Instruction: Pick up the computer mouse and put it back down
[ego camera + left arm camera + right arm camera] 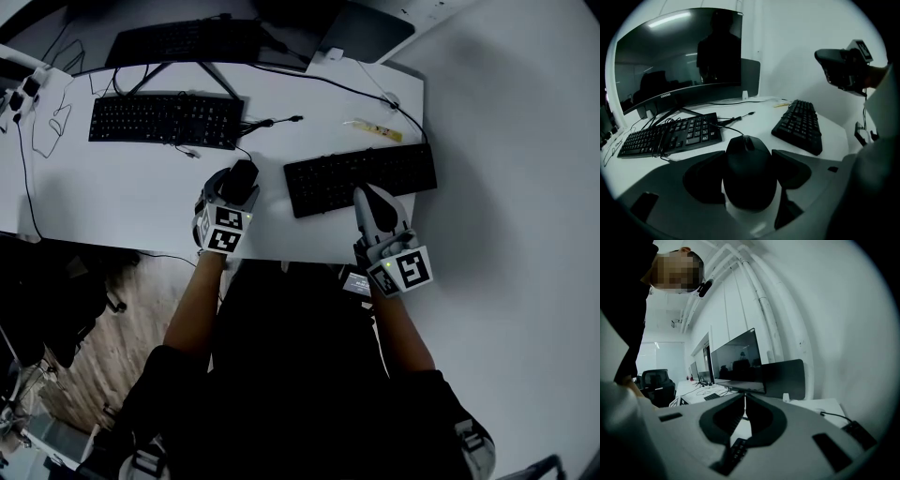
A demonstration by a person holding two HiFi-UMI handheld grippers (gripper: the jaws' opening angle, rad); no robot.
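1. The computer mouse (750, 180) is pinched at its sides by the left hand-held gripper (749, 157), near the worktop's (141, 202) front edge; whether it is lifted cannot be told.
2. Bare worktop lies to its left, a black keyboard (361, 178) just to its right, and a second keyboard (166, 120) behind.
3. The right hand-held gripper (744, 401), jaws pressed together on nothing, hovers over the black keyboard.

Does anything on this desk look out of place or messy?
Slightly messy: loose cables lie draped across the left keyboard, and one cable's plug end lies unconnected on the desk. Nothing looks spilled or broken.
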